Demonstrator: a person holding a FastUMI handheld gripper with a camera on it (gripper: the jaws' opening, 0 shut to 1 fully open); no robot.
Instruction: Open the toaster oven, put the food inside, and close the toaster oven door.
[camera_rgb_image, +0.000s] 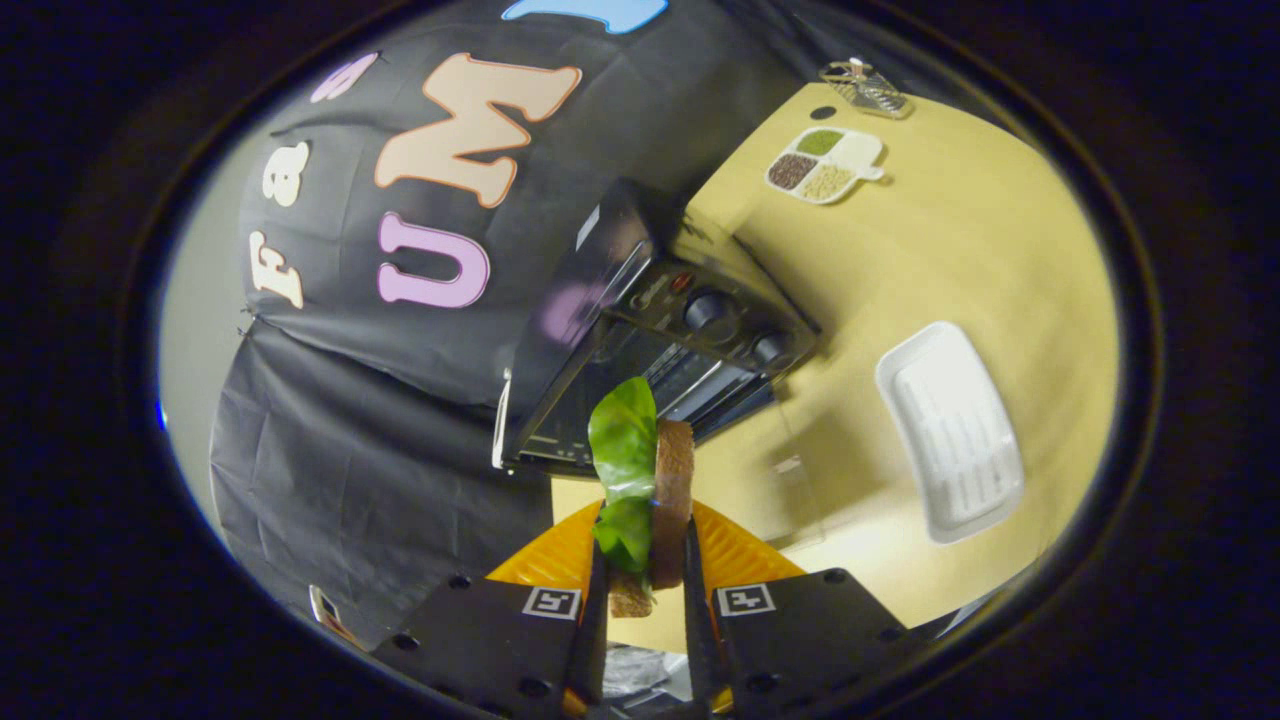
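Gripper (645, 560) pinching sandwich (660, 500) w/ lettuce, both fingers pressed on it, held up just ahead of toaster oven (650, 330); oven door open. White tray (950, 430) on worktop (950, 250).

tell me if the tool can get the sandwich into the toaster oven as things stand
Probably yes. The tool is shut on the sandwich, and the toaster oven lies just beyond it with its door swung open. Nothing visible stands between the sandwich and the opening.
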